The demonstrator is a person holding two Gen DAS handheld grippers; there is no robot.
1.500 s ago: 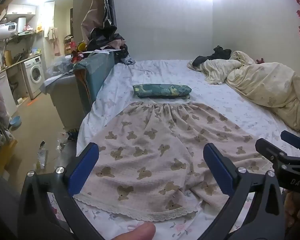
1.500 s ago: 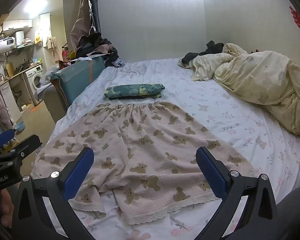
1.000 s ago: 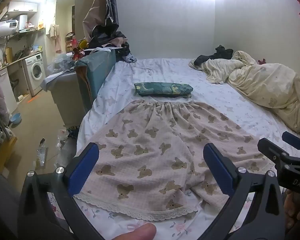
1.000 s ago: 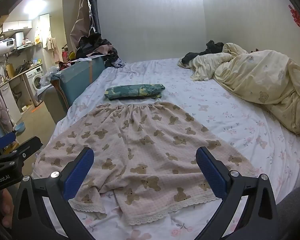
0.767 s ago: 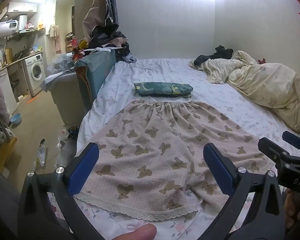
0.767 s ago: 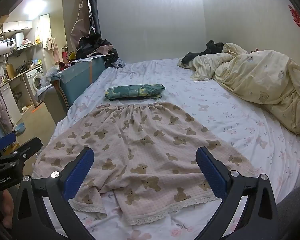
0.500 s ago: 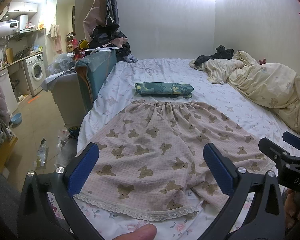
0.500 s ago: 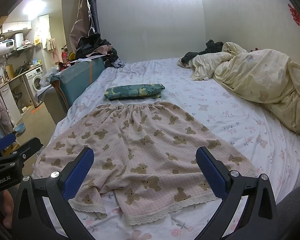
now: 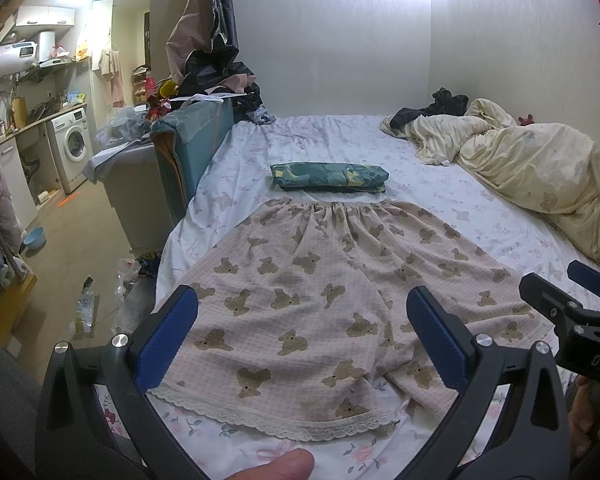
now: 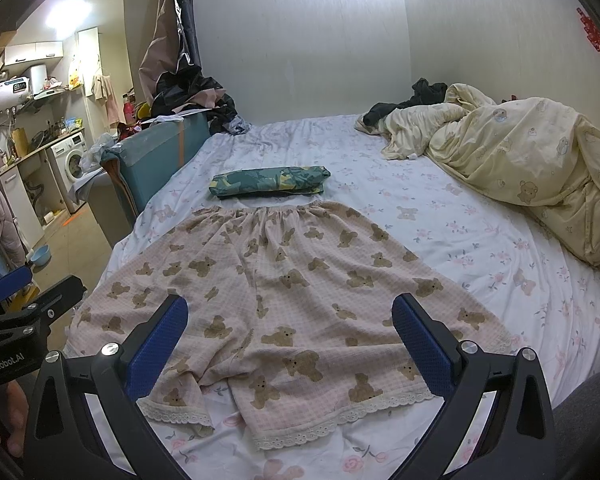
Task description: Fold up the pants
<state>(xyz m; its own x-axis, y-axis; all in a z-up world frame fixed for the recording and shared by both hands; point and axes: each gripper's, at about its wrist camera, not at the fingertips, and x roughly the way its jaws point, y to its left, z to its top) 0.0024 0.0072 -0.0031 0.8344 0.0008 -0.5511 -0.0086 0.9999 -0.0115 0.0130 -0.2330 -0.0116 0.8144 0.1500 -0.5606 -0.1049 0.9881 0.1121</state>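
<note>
Left wrist view:
Left gripper [image 9: 300, 328]: spread wide, its blue-padded fingers [image 9: 168, 340] hovered above the hem end of the garment, holding nothing.
Pants: pale pink waffle-fabric pants with brown bear print and lace hems [image 9: 320, 280] lay flat on the bed, waistband at the far end, both legs toward the camera.
Bed: white floral-print bed sheet [image 9: 340, 140] carried everything.
Folded item: dark green leaf-patterned folded cloth [image 9: 328, 176] lay just beyond the waistband, apart from it.
Duvet: cream bear-print crumpled duvet [image 9: 532, 172] was heaped at the right side of the bed, with a black garment [image 9: 444, 106] at its far end.
Right gripper [image 9: 572, 292]: seen at the right edge beside the pants; its black frame and one blue tip showed, and I could not tell its spread from this view.
Washing machine: white front-loading washing machine [image 9: 74, 146] stood in the far left room.

Right wrist view:
Right gripper [image 10: 290, 336]: spread wide, blue pads [image 10: 420, 340] poised over the right leg hem, gripping nothing.
Pants [image 10: 284, 288]: spread flat, the two lace-edged legs parted near the camera.
Folded cloth [image 10: 270, 182]: just past the waistband.
Duvet [image 10: 520, 160]: piled on the right, well apart from the pants.
Left gripper [image 10: 16, 300]: at the left edge, near the left leg.
Bed sheet [image 10: 480, 248]: bare to the right of the pants.
</note>
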